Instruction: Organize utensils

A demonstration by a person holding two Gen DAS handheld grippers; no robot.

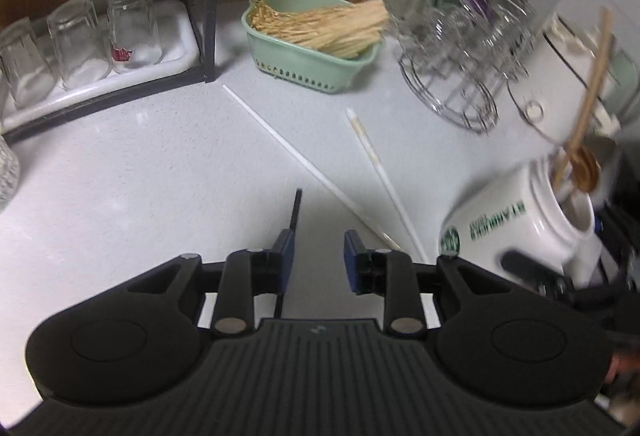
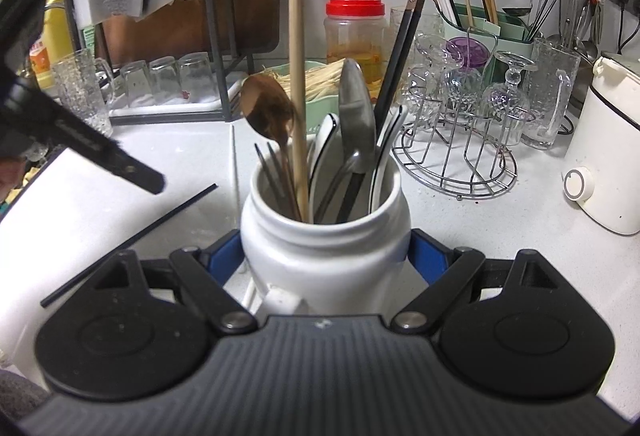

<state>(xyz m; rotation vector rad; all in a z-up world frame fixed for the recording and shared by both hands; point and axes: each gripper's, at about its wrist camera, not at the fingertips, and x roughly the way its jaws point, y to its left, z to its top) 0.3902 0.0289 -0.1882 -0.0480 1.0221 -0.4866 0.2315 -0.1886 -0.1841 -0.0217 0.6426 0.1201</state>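
Spoons, a fork and chopsticks are standing in the jar (image 2: 325, 236) on the surface (image 2: 500, 236). A loose chopstick (image 2: 132, 242) is lying left of the jar. The glass rack (image 2: 456, 156) is sitting behind and right of the jar, the basket (image 1: 308, 48) behind it, and upturned glasses (image 2: 164, 80) behind-left.

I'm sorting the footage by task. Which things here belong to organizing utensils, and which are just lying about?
Part of the job: white jar held in the right claw, spoons in it, black chopstick, white chopsticks, left claw.

Lying about: green basket, glass rack, red-lidded jar, upturned glasses.
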